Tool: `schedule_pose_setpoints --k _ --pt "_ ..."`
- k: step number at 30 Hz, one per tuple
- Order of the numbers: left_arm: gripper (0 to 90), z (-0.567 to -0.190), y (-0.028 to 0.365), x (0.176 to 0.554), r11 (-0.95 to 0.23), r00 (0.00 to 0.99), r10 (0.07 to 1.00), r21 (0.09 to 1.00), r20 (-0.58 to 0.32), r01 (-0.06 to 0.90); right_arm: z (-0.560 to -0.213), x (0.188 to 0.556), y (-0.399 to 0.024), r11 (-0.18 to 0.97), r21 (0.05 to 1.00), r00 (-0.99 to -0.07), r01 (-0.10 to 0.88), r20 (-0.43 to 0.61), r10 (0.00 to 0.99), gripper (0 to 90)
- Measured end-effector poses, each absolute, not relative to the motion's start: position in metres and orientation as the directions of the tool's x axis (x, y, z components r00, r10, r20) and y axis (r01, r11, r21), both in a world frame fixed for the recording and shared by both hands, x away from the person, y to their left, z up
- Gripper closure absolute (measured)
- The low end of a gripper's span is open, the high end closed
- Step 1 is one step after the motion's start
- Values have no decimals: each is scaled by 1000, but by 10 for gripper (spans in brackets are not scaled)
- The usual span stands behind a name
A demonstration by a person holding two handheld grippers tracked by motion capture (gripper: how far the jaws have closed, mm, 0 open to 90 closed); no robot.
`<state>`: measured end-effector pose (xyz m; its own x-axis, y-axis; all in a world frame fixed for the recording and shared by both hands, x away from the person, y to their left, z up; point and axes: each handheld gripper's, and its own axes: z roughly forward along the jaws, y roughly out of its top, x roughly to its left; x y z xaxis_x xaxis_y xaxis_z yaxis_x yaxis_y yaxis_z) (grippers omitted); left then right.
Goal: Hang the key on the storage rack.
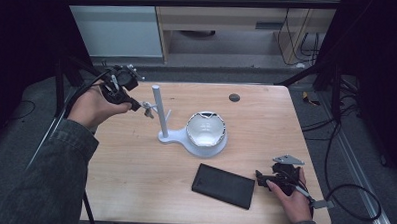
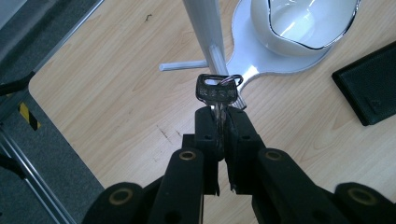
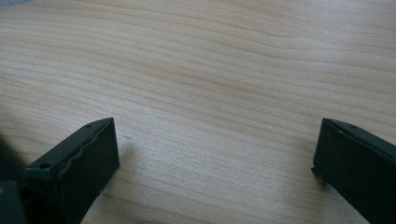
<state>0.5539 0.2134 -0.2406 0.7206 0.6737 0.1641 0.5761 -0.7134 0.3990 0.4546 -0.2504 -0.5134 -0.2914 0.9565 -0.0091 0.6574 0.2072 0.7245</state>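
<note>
While left claw [image 2: 219, 122] grips key [image 2: 216, 91] by the peg [image 2: 184, 66], right claw [image 3: 215, 154] rests released on desk [image 3: 210, 70]; next, thread ring onto peg.

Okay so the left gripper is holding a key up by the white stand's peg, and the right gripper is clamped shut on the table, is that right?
Not quite. The right gripper rests on the table with its jaws wide open, as the right gripper view shows. The left gripper does hold the key by the white stand.

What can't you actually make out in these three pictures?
- Blade of the small silver key: left gripper view, buried between the shut jaws of the left gripper.
- Top of the white plastic post: left gripper view, cut off by the upper edge.
- Flat black rectangular case: same view, cut off at the right edge.
- Key in high view: too small.
</note>
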Motion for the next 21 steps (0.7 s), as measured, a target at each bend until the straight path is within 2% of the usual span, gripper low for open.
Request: schedule_pose_setpoints --k 9,11,19,21 --pt "839 -247 212 561 -696 709 688 415 154 585 -514 454 -250 207 725 -292 657 -8 956 4" --pt "828 -247 213 560 -678 701 698 453 149 579 -514 454 -250 207 725 -292 657 -8 956 4" --pt "569 -241 221 542 -659 674 709 537 210 526 -513 454 -250 208 724 -293 658 -9 956 4" --pt "538 -245 221 534 -665 684 697 551 215 504 -513 454 -250 208 724 -293 658 -9 956 4"
